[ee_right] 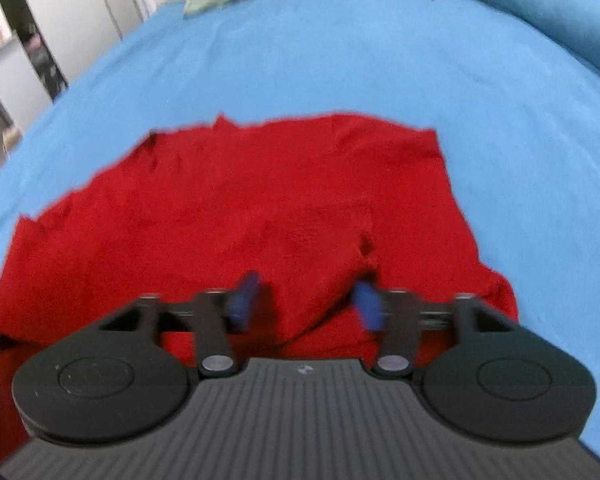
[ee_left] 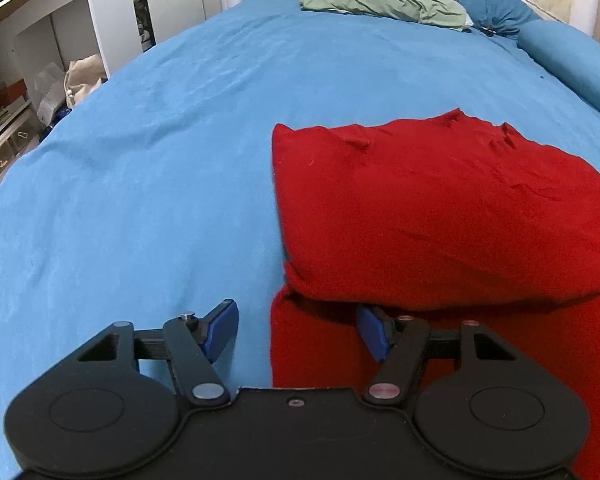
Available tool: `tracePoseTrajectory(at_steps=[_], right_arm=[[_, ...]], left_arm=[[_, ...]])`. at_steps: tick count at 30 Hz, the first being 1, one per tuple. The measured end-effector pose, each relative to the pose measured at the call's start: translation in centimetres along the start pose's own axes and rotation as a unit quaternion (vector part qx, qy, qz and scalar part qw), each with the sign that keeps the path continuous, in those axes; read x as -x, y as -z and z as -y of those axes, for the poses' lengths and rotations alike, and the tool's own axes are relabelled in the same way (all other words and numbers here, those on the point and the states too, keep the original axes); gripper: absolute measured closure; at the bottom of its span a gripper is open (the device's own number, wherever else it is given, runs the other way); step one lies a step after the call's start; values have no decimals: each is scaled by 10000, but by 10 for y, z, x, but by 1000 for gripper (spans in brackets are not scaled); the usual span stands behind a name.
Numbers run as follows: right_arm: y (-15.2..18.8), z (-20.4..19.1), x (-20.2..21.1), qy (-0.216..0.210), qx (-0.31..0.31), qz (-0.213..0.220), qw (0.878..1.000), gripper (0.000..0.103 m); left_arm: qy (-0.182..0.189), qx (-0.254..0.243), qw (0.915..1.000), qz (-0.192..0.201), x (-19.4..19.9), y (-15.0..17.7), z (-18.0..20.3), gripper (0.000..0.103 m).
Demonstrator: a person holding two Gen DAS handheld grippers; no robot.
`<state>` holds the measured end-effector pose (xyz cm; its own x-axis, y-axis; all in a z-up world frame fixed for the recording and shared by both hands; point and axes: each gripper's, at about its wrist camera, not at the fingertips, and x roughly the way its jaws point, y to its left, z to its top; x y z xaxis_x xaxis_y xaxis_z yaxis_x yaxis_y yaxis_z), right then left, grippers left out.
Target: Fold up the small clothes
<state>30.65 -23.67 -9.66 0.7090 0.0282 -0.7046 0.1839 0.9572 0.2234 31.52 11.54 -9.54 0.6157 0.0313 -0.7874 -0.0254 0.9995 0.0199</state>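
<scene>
A red garment (ee_left: 440,208) lies partly folded on the blue bed sheet (ee_left: 160,160), its upper layer doubled over a lower one. My left gripper (ee_left: 298,334) is open at the garment's near left edge; its right pad (ee_left: 374,334) sits at the lip of the fold, its left pad (ee_left: 220,330) over bare sheet. In the right wrist view the same red garment (ee_right: 260,208) fills the middle. My right gripper (ee_right: 306,304) is open and empty just above the cloth, blurred by motion.
A green pillow (ee_left: 380,4) and a blue pillow (ee_left: 492,8) lie at the head of the bed, with a blue bolster (ee_left: 572,64) on the right. White shelves (ee_left: 32,60) with clutter stand beyond the bed's left edge.
</scene>
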Motion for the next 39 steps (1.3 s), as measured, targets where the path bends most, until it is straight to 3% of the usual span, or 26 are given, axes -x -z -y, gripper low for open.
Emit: tracePoseTrajectory(at_steps=[3, 5, 6, 13, 17, 18, 19, 24, 28, 30, 32, 33, 35, 37, 39], right_arm=[[-4, -1, -10, 60, -14, -182, 9998, 33], [-9, -8, -15, 208, 97, -323, 9992, 78], [-13, -8, -13, 259, 141, -282, 9992, 82], [-52, -3, 22, 301, 292, 510, 9978, 83], [-72, 10, 25, 335, 212, 706, 9967, 82], [-74, 12, 24, 309, 201, 697, 9969, 83], [-76, 13, 23, 274, 190, 686, 9971, 83], [-69, 10, 17, 232, 267, 658, 9972, 83], [-45, 17, 2, 393, 187, 258, 9987, 83], [-33, 21, -5, 493, 182, 33, 9986, 82], [-22, 26, -4, 693, 160, -98, 9974, 75], [-20, 27, -1, 751, 158, -111, 9970, 70], [-16, 24, 13, 770, 305, 53, 9965, 40], [-12, 14, 26, 595, 586, 293, 9961, 24], [-9, 2, 27, 358, 871, 320, 9950, 23]], left_arm=[[-4, 73, 10000, -2, -1, -3, -2, 41], [-2, 55, 10000, 29, 0, -6, -2, 43], [5, 33, 10000, 49, 1, -7, -2, 45], [266, -129, 9995, 113, -2, -15, -1, 60], [470, -110, 9988, 112, -5, -19, -1, 72], [493, -129, 9987, 95, -6, -19, 0, 87], [526, -151, 9985, 72, -6, -20, 1, 94], [170, 223, 9996, 81, 2, -13, -8, 94], [114, 428, 9990, -106, -4, -1, -17, 94], [105, 375, 9992, -103, 0, -3, -16, 89], [58, 330, 9994, -52, 9, -5, -14, 89], [46, 274, 9996, 35, 17, -8, -13, 83], [54, 111, 9996, 254, 33, -12, -6, 65], [239, -36, 9985, 488, 45, -18, 5, 46], [560, -155, 9967, 567, 46, -24, 18, 42]])
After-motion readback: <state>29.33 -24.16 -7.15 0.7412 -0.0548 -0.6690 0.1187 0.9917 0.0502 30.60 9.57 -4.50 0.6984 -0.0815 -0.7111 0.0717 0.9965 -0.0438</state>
